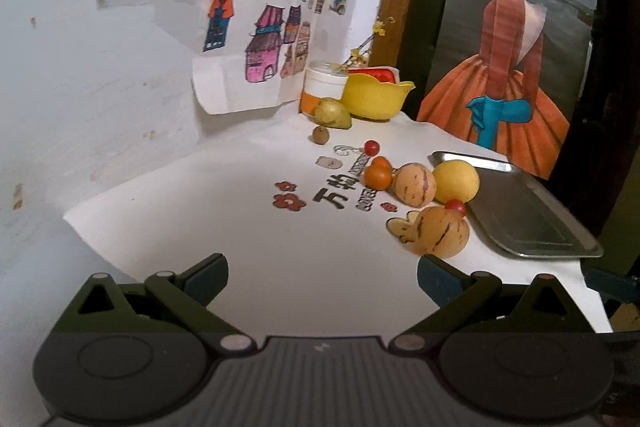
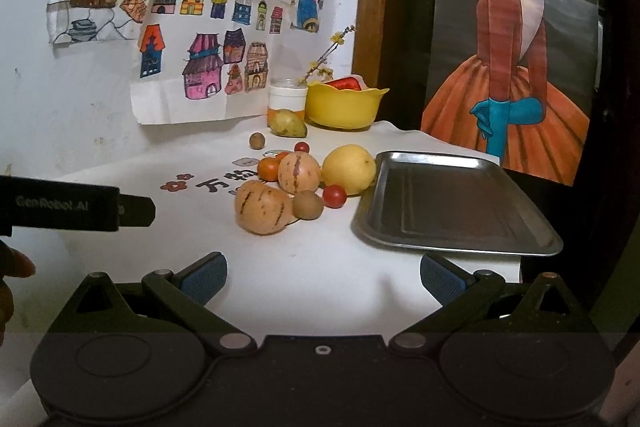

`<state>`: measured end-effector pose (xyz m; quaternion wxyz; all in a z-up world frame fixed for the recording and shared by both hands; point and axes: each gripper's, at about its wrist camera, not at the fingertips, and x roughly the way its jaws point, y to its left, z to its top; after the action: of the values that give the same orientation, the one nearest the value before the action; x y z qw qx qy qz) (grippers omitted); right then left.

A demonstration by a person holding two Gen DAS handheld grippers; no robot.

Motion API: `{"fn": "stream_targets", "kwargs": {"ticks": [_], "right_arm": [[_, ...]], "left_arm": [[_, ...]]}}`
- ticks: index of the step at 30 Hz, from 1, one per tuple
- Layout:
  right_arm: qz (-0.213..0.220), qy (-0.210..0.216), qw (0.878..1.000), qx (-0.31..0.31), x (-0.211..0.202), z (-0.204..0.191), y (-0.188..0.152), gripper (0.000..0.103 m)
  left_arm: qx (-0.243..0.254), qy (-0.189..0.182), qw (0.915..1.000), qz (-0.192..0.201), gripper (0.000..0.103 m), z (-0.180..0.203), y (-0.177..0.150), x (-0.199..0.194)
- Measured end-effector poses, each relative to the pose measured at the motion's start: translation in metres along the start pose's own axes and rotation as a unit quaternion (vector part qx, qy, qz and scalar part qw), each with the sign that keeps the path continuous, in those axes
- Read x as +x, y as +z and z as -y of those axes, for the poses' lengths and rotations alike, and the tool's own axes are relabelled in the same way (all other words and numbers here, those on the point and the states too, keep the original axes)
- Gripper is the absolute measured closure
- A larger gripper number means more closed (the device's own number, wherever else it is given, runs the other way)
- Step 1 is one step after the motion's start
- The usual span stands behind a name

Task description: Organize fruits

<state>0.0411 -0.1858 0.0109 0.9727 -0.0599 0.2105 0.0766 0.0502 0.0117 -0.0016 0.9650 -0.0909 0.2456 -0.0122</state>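
Observation:
Fruit lies clustered on the white cloth left of an empty steel tray (image 2: 456, 203) (image 1: 520, 211). There are two striped tan melons (image 2: 262, 207) (image 2: 300, 173), a yellow pear (image 2: 349, 169), a brown kiwi (image 2: 308, 205), small red tomatoes (image 2: 334, 195) and an orange fruit (image 2: 269, 169). A green mango (image 2: 286, 123) and a small brown fruit (image 2: 257, 140) lie further back. My right gripper (image 2: 323, 277) is open and empty, just short of the cluster. My left gripper (image 1: 322, 277) is open and empty, left of the near striped melon (image 1: 440, 231). Its body (image 2: 76, 209) shows in the right wrist view.
A yellow bowl (image 2: 344, 107) holding something red and a white jar (image 2: 288, 98) stand at the back by the wall. Children's drawings (image 2: 200, 39) hang on the wall. A painted figure poster (image 2: 516, 59) stands behind the tray. The table edge runs right of the tray.

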Motion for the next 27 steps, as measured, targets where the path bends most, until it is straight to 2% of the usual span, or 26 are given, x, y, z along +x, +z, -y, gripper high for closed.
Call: {"fn": "stream_targets", "kwargs": {"ticks": [9,15,22,27], "right_arm": [[-0.002,-0.013,1.000,-0.008,0.009,0.011,0.002,0.001],[-0.002,-0.017,1.000,-0.016,0.013,0.024,0.007,0.001],[-0.035,0.048,0.995,0.074,0.023,0.077,0.023,0.001],[-0.047,0.078,0.991,0.095,0.030,0.095,0.037,0.001]], "left_arm": [[-0.004,-0.056,0.9983,-0.015,0.000,0.011,0.014,0.018],[0.005,-0.074,0.9970,-0.021,0.000,0.025,0.014,0.029],[0.040,-0.089,0.9950,-0.020,0.000,0.042,0.012,0.035],[0.086,-0.102,0.9910,-0.015,0.000,0.056,0.013,0.040]]}}
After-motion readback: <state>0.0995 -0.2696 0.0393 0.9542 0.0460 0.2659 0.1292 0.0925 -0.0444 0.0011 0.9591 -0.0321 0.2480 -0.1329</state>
